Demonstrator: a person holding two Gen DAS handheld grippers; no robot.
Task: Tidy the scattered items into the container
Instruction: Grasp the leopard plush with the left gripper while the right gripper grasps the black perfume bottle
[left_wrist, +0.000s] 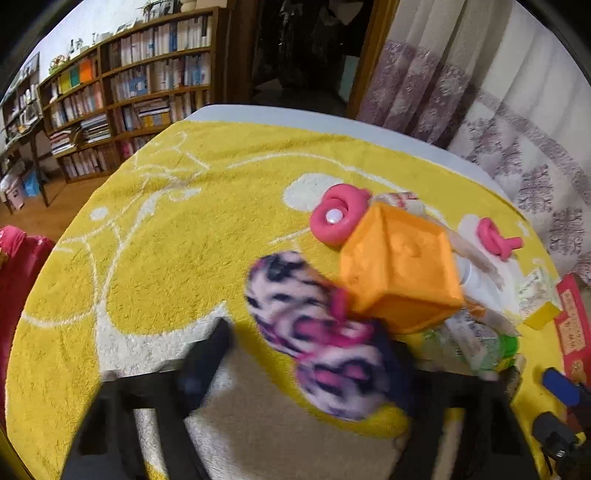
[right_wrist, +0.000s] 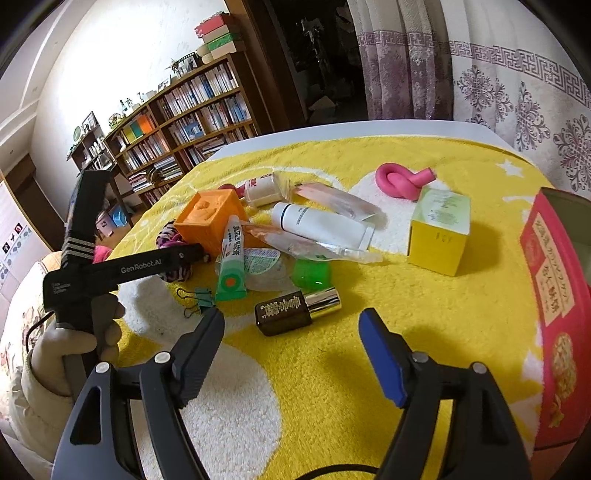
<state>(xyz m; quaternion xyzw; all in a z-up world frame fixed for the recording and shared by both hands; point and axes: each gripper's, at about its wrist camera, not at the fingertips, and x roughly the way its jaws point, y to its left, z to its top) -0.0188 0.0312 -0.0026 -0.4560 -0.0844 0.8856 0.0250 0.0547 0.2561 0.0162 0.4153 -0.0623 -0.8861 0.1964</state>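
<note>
A pile of items lies on the yellow towel: an orange cube (right_wrist: 208, 221), a white tube (right_wrist: 321, 221), a green-capped tube (right_wrist: 231, 264), a dark bottle with a gold cap (right_wrist: 291, 312) and a yellow-green box (right_wrist: 439, 230). The red container (right_wrist: 557, 306) stands at the right edge. My left gripper (left_wrist: 310, 354) has a pink leopard-print fabric piece (left_wrist: 306, 325) between its wide-set fingers, next to the orange cube (left_wrist: 399, 273); the view is blurred. My right gripper (right_wrist: 291, 332) is open and empty just in front of the dark bottle.
A pink knotted foam curler (right_wrist: 400, 181) lies at the back, another pink curler (left_wrist: 334, 218) behind the cube. A green binder clip (right_wrist: 203, 299) lies near my right gripper's left finger. Bookshelves (right_wrist: 184, 122) and curtains (right_wrist: 498, 74) stand behind the table.
</note>
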